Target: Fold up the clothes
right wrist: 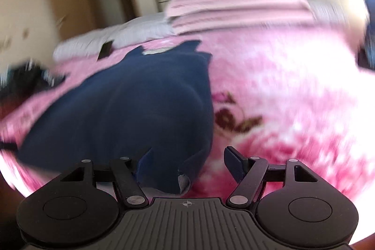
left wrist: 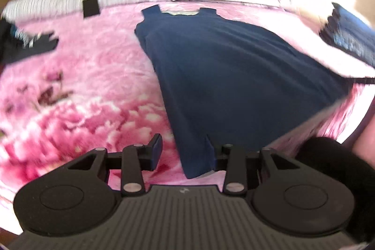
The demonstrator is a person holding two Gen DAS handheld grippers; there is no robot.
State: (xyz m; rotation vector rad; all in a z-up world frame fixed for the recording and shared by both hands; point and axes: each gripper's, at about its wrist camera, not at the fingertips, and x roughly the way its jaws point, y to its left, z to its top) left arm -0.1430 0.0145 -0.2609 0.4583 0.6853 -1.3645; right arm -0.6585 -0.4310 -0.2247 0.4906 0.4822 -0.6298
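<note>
Lying flat on the pink floral blanket [left wrist: 82,90], neck end toward the pillows, the navy sleeveless garment [left wrist: 234,76] has its hem at both tools; left gripper [left wrist: 185,154] jaws spread across one hem corner, right gripper [right wrist: 187,161] jaws spread over the other; risk: closing on plush blanket along with cloth, or catching one layer only, skewing any fold; both views blurred.
</note>
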